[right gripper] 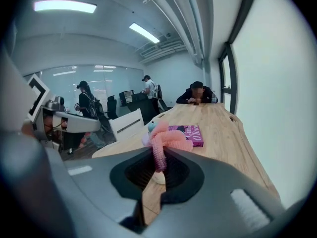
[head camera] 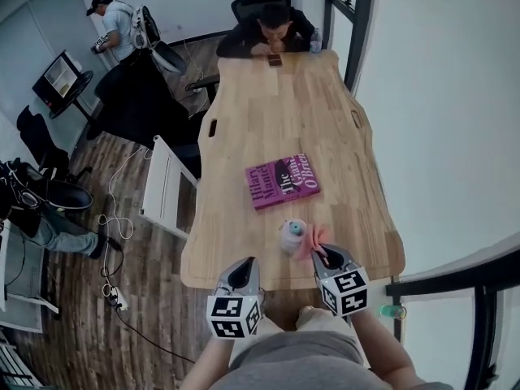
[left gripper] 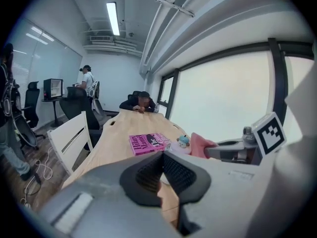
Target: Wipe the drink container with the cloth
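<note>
One pink cloth (head camera: 314,240) pinched in R gripper (head camera: 323,253), beside upright drink container (head camera: 292,236) (axis vertical); L gripper (head camera: 247,263) closed, empty.

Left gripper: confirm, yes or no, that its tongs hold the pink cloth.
No. The left gripper has its tongs shut on nothing; the right gripper pinches the pink cloth.

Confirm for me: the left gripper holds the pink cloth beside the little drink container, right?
No: the right gripper holds the pink cloth beside the drink container, as the right gripper view shows. The left gripper is shut, empty.
</note>
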`<state>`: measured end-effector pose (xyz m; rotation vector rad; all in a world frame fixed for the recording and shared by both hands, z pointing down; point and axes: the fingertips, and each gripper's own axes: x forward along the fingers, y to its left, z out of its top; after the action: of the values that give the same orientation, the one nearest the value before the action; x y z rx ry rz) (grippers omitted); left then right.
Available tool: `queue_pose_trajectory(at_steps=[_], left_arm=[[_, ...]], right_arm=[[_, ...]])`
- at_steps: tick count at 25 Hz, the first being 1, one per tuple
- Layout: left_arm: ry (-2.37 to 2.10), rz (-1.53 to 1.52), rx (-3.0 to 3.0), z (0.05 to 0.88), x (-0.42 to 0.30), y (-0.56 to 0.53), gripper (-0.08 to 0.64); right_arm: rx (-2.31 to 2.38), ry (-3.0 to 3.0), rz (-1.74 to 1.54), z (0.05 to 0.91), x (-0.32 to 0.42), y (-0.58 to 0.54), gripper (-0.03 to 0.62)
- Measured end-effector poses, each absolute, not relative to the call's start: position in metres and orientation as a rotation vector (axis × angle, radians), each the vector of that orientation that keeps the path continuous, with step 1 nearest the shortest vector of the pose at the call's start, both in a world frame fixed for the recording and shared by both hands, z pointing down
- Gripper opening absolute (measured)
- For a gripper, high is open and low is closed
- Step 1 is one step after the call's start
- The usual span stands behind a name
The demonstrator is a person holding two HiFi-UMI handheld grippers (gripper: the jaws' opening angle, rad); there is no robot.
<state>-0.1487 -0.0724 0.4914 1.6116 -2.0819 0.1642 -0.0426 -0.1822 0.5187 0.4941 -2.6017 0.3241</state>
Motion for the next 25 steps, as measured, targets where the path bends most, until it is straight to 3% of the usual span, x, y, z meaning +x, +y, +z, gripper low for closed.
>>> queue_pose_trajectory(at_steps=[25], left_arm=[[-1.705, 0.271, 1.980, 0.509, -0.185, -0.099, 0.003]], right_arm=[[0.936, -2.352, 0.501, 0.580, -0.055, -0.174, 0.023]])
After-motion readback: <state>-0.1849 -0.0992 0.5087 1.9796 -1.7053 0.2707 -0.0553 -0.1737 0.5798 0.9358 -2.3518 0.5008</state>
